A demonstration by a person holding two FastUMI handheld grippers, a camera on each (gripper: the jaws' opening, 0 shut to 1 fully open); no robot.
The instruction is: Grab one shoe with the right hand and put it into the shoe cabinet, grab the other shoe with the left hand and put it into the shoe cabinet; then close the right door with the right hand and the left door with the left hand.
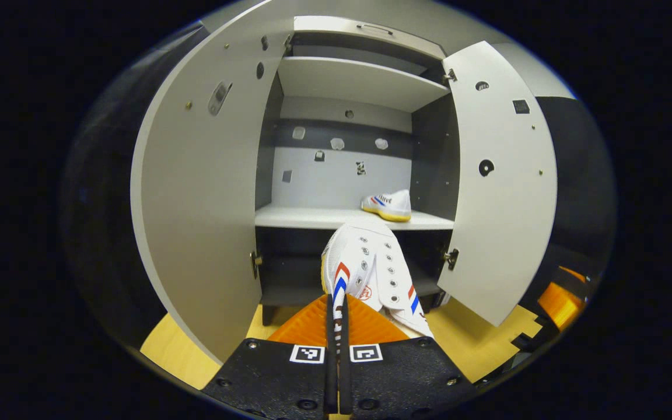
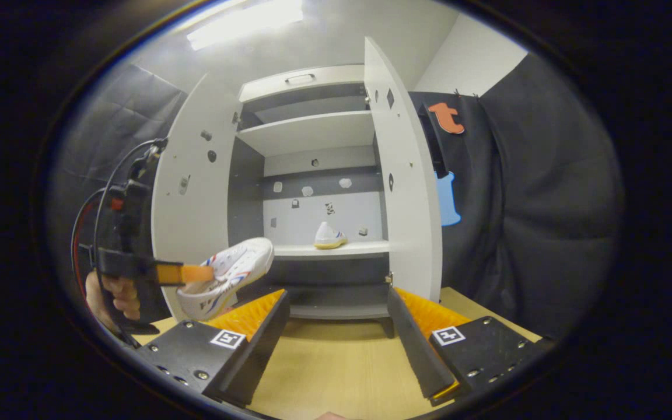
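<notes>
1. Left gripper view:
   - Left gripper clenched on the second shoe, both orange fingers pressing the upper's edge near the eyelets; sole hanging away from the camera, toe aimed at the shoe cabinet.
   - Held in front of the opening, just below the middle shelf; judged mid-carry, not yet inside.
   - First shoe already parked at the right end of that shelf, close to the side wall, leaving the left part free; likely the intended slot for the held one.
   - Left door and right door both swung wide, giving clear entry; closing steps not yet done.

2. Right gripper view:
   - Right gripper released, jaws spread wide, nothing between them; hovering low over the wooden floor facing the cabinet, apparently standing clear of the left-hand approach.
   - Right door seen edge-on just beyond the right finger, near enough for the later push.
   - Left gripper seen off to the left, held by a hand, gripping the second shoe toe-up beside the left door.
   - First shoe resting on the middle shelf.
</notes>
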